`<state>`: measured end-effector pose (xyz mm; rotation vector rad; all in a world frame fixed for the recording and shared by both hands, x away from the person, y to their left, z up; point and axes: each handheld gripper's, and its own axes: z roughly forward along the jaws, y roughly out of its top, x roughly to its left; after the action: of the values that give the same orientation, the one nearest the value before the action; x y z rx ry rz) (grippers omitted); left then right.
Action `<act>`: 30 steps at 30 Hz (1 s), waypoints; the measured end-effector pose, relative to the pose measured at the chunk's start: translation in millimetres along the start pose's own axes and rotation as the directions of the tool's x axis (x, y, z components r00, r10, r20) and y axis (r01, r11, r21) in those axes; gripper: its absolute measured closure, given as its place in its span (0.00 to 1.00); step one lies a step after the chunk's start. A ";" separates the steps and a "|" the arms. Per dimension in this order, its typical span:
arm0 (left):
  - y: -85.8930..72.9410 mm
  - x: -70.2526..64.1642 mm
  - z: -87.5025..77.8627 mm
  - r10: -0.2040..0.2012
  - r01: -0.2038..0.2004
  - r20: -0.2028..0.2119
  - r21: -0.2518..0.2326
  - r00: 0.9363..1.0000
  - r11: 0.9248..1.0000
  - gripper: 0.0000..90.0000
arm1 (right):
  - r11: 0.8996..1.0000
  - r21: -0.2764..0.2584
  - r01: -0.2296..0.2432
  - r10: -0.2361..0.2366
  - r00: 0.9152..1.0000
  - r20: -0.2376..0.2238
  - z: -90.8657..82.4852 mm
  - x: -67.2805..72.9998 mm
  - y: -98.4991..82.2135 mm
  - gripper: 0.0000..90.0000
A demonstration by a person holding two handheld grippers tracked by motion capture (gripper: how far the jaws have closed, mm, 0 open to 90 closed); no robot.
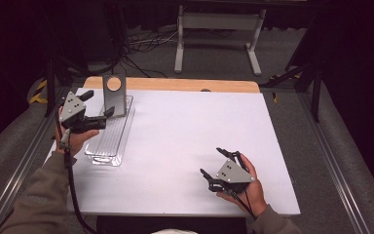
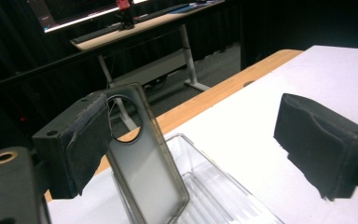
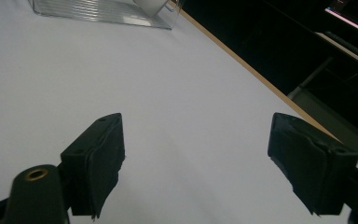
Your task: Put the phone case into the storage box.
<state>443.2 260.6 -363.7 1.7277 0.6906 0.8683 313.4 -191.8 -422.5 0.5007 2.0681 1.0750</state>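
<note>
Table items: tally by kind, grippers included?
Phone case: 1, standing upright in the tray
Clear plastic tray: 1
Grippers: 2, left gripper and right gripper, both open
Total: 4

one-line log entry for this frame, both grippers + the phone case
left gripper: open, jaws either side of phone case | phone case: upright in clear tray | right gripper: open, empty, over white table

Left gripper (image 1: 99, 105) and right gripper (image 1: 211, 162), jaws wide apart.
</note>
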 end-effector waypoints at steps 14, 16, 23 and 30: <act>4.2 -18.2 -12.7 0.013 -0.013 0.052 -0.019 0.999 1.000 0.08 | 1.000 -0.008 -0.002 0.002 1.000 0.003 -1.6 -0.3 1.2 0.22; 5.0 -21.5 -15.2 0.016 -0.014 0.056 -0.027 0.998 1.000 0.08 | 1.000 -0.007 0.000 0.000 1.000 0.003 -1.8 -0.3 1.3 0.22; 7.1 -32.9 -21.5 0.027 -0.023 0.084 -0.044 0.996 0.999 0.08 | 1.000 -0.013 0.002 -0.002 1.000 0.007 -2.7 -1.2 1.8 0.22; 7.0 -43.5 -26.2 0.029 -0.023 0.103 -0.058 0.994 0.998 0.08 | 1.000 -0.016 -0.003 0.003 1.000 0.008 -3.6 -1.7 2.3 0.22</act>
<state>397.0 238.3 -361.4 1.7210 0.5703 0.8029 311.8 -193.5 -418.6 0.4997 2.0505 1.0888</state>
